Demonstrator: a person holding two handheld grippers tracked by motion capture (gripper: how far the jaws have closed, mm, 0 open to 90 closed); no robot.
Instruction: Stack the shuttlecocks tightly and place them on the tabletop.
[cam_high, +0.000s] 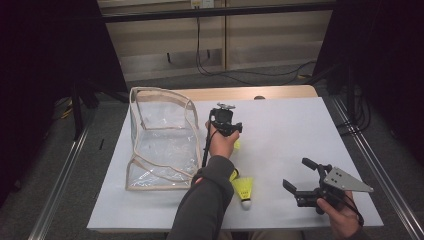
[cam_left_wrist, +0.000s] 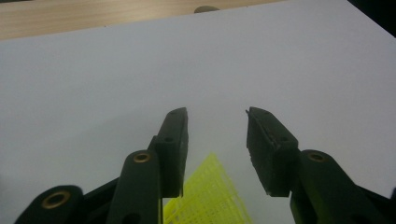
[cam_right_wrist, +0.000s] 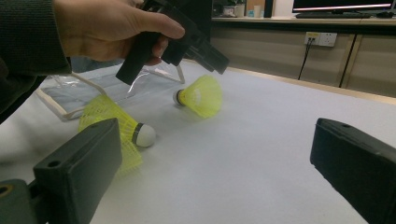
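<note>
Nearby, on the white worktop (cam_high: 280, 140), a clear plastic bag (cam_high: 160, 140) with beige edging stands open at the left side, just beside the left hand (cam_high: 222, 142). Nothing stands between the grippers and the shuttlecocks. Behind the worktop, black cables (cam_high: 220, 70) hang along the wall.

One yellow shuttlecock (cam_right_wrist: 198, 95) lies on its side just under the left gripper (cam_left_wrist: 217, 116), w/ its white cork pointing toward the bag; its net skirt is bright yellow. The left gripper is open, the skirt shows below and between its jaws but the pads do not press on it.

A 2nd yellow shuttlecock (cam_high: 244, 190) lies near the front edge, cork toward the person, between both arms. The right gripper (cam_high: 300, 175) is wide open, holds nothing, and sits at the right front, apart from this shuttlecock.
</note>
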